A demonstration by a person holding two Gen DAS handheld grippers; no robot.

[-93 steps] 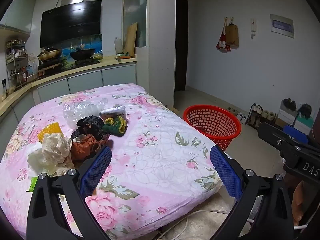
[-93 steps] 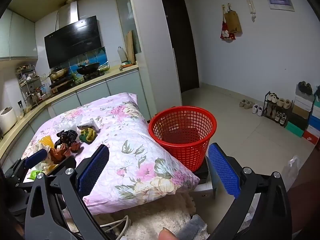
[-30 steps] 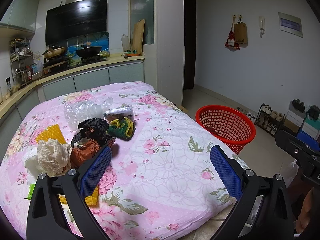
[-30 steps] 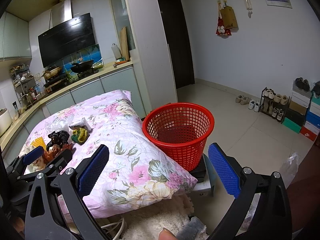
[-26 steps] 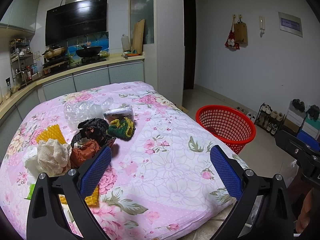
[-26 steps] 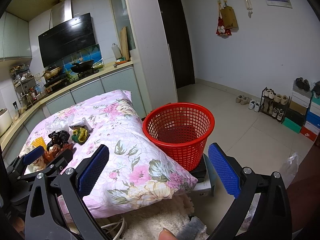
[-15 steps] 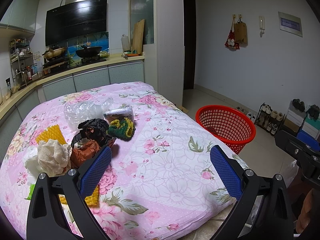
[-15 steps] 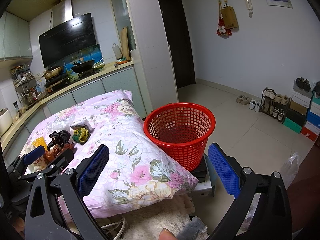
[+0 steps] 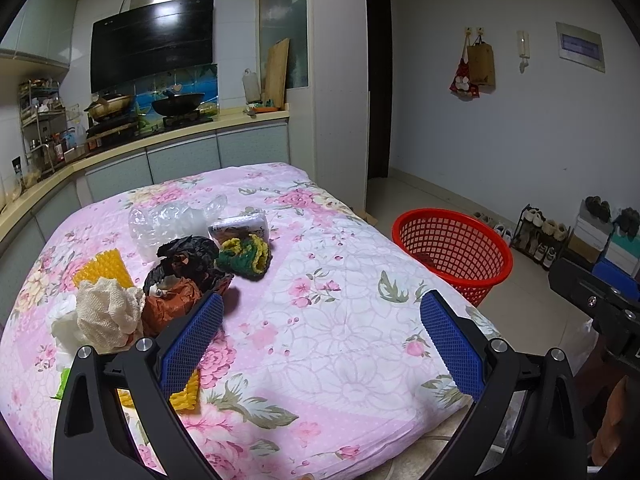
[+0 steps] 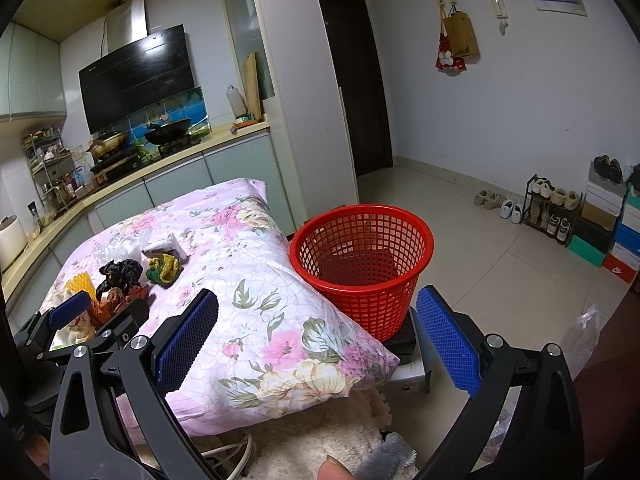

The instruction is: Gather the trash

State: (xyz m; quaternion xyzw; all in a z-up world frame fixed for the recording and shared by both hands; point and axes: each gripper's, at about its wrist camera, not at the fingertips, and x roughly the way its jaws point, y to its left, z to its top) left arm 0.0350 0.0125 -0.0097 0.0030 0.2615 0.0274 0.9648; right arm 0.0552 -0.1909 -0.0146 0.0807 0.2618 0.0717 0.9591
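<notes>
No trash is collected yet: the trash pile (image 9: 176, 268) is seen at the left of the frame on the floral quilt (image 9: 340, 320), the red basket (image 10: 362, 264) looks empty, and the left gripper (image 9: 318, 340) and the right gripper (image 10: 316, 340) are held spread with nothing between them.

No text, brand, number or sign can be read in either view: whatever is printed on the small packet (image 9: 239, 225) on the floral cover and on the shoe boxes (image 10: 618, 236) is too blurred.

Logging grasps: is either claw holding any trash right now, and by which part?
Nothing is held: the left claw and right claw are both open and empty.
</notes>
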